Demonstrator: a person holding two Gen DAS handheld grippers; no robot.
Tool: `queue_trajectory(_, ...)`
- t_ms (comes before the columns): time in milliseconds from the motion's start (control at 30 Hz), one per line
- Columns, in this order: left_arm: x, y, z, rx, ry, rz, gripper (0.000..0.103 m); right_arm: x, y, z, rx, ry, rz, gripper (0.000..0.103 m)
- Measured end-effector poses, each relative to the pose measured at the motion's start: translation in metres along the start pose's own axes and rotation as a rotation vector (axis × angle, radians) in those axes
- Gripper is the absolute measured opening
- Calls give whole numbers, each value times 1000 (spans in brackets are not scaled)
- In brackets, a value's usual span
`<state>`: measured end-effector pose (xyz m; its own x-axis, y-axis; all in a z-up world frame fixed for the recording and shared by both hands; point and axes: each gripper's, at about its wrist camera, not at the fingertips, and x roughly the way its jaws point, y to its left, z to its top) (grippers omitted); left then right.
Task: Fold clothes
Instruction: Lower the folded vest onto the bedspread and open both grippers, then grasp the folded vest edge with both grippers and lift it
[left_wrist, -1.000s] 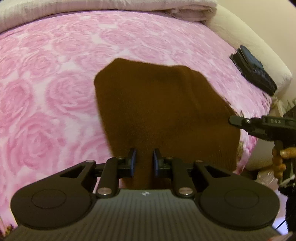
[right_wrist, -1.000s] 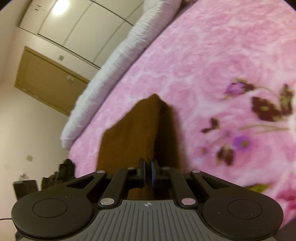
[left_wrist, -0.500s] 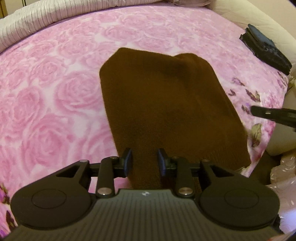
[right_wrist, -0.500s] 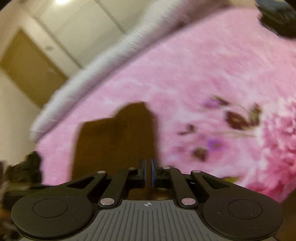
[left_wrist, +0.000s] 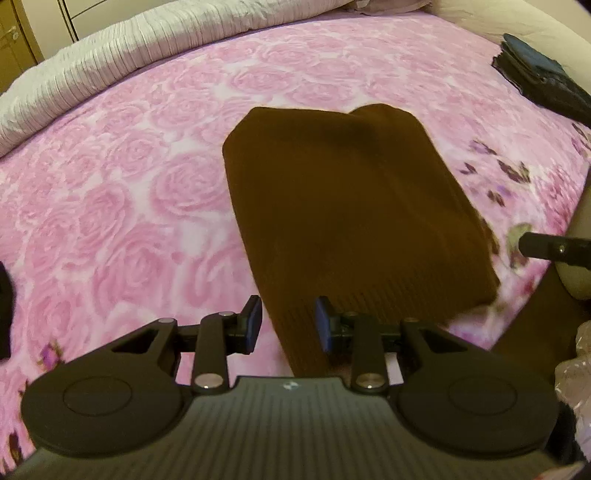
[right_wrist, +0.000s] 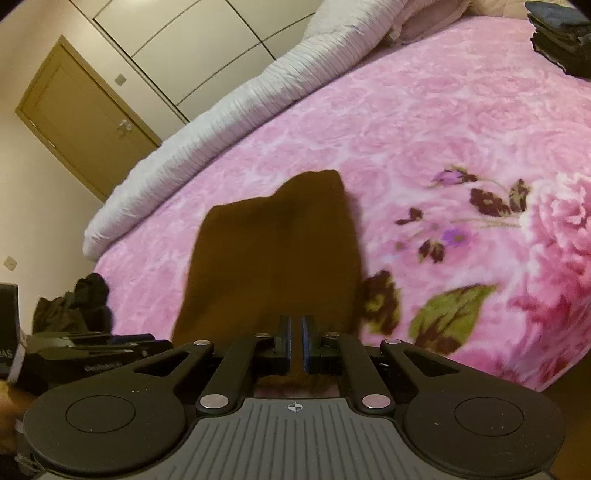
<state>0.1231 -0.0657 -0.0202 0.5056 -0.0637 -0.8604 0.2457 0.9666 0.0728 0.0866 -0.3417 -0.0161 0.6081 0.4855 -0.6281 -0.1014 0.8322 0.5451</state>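
Brown knit garment (left_wrist: 343, 206) lies folded flat on the pink bed (left_wrist: 122, 206), looks soft, floppy, light; best pinched at ribbed near hem; left gripper (left_wrist: 287, 321) fingers apart over that hem, right gripper (right_wrist: 296, 341) fingers together, empty.

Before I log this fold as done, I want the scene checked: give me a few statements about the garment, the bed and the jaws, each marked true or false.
1. The brown garment lies folded on the pink rose bedspread. True.
2. The left gripper is clamped on the garment. False: its jaws stand apart, pads clear of the cloth.
3. The right gripper has its jaws nearly together. True.
4. The garment hangs off the bed's edge. False: it rests on the bedspread.
5. Dark clothes sit at the bed's far corner. True.
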Motion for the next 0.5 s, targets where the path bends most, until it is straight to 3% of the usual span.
queue_trajectory(100,-18,-7,-13,6,-17,-4,27,-9,11,-10,-7,-6,-14,9)
queue_trajectory(133,-24,-9,-17,7,-24,-3,28,-14,14,-13,-9,-15,-16,25)
queue_trajectory(167,-29,-11,-21,9,-30,-3,28,-20,18,-18,-13,-29,-15,54)
queue_trajectory(233,-39,-14,-28,4,-46,-10,30,-32,23,-26,-22,-57,-10,84)
queue_trajectory(500,-61,3,-50,-79,-87,-105,32,-56,18,-29,25,-79,55,87)
